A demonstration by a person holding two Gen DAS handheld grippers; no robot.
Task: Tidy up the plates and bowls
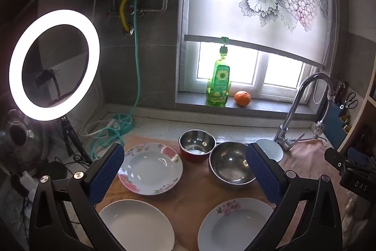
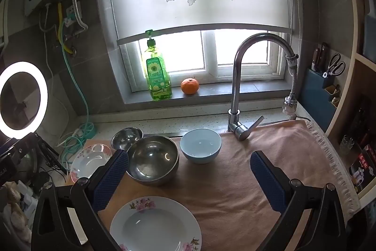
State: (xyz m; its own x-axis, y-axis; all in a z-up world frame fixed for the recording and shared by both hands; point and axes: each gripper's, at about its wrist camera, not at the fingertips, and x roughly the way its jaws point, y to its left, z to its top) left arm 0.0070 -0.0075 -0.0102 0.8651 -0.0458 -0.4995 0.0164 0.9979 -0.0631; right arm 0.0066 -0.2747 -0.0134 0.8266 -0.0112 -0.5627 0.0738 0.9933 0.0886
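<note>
Both grippers, left (image 1: 185,171) and right (image 2: 189,177), gape fully wide, holding and touching nothing, above a towel (image 2: 235,180) where the dishes sit. The right gripper's body reads "DAS" in the left view. Only the left view shows the plain plate (image 1: 136,225). Steel bowl (image 2: 152,160) and blue bowl (image 2: 201,145) sit side by side behind the floral plate (image 2: 155,225).
</note>
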